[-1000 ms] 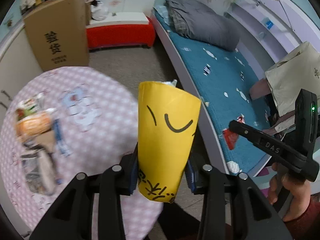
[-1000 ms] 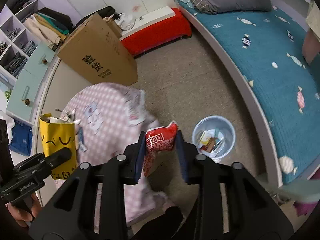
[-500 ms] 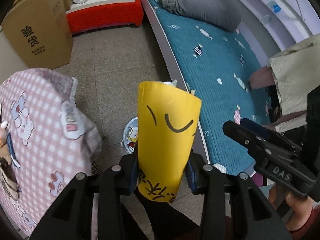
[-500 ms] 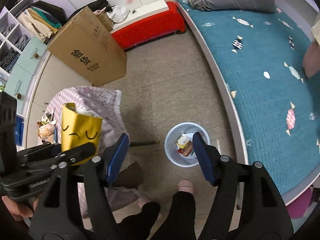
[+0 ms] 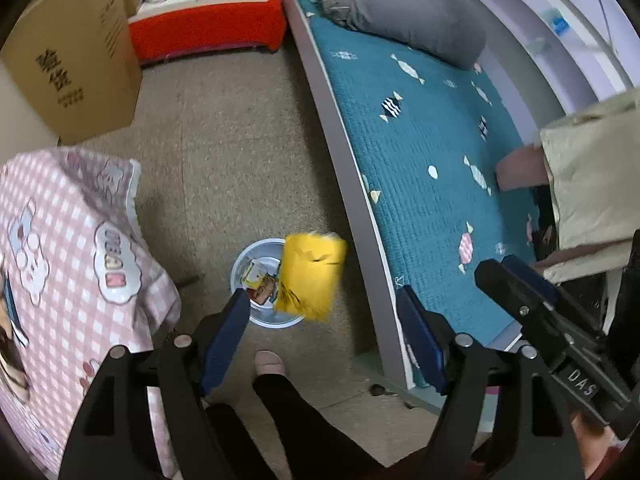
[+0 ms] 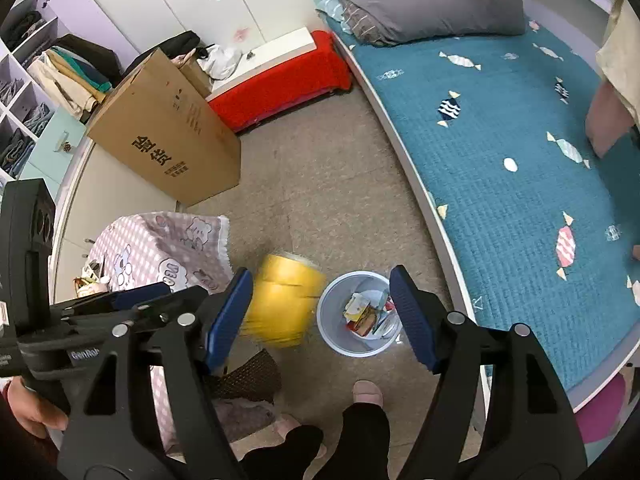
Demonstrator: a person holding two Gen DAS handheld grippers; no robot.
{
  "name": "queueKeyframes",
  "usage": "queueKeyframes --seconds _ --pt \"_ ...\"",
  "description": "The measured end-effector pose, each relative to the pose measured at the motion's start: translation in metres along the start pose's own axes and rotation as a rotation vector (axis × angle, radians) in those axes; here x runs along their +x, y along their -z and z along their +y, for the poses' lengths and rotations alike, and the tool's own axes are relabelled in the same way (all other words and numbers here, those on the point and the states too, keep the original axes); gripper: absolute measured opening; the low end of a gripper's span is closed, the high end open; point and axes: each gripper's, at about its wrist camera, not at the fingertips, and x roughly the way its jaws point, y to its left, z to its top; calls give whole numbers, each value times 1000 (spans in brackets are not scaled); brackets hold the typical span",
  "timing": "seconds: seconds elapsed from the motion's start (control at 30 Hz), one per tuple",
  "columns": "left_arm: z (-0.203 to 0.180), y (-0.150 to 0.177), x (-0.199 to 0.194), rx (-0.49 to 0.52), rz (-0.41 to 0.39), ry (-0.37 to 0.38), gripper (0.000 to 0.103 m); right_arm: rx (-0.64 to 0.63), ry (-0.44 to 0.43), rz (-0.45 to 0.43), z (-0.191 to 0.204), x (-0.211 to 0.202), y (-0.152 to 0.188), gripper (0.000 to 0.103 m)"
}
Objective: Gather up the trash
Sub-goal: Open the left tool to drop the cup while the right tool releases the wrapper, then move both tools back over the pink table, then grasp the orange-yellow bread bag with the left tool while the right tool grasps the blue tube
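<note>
Yellow paper bag [image 5: 310, 276] is seen falling, tilted, above the trash bin [image 5: 240, 264] rim, below the just-opened left hand-held gripper [image 5: 320, 320]; nothing is held by the spread right hand-held gripper [image 6: 322, 316].

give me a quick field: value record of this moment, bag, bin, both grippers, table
yellow bag: loose in the air and blurred, clear of both grippers, over the bin
bin: pale blue, on the floor beside the bed, wrappers already inside
left gripper: jaws have just been opening, nothing between them
right gripper: jaws have just been opening, nothing between them
table: pink checked cloth, beside the bin
bed: teal cover, grey bedding at the far end
task state: bag released, not yet landed
</note>
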Motion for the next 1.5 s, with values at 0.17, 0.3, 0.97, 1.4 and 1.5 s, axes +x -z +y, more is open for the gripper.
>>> queueKeyframes --seconds 0.17,0.3,0.97,1.4,1.5 --pt "29 12 -21 -54 -47 -25 74 -40 -30 26 28 11 2 70" --pt "69 27 -53 -104 -114 -70 74 -131 -71 45 80 22 8 70" --pt "350 161 -224 -317 -306 -152 74 -395 -241 73 402 59 126 70" --pt "409 194 -236 -307 -294 -45 74 -384 -155 63 442 57 163 70" --pt "410 189 -224 -274 -271 -21 74 -355 -131 58 432 59 161 70"
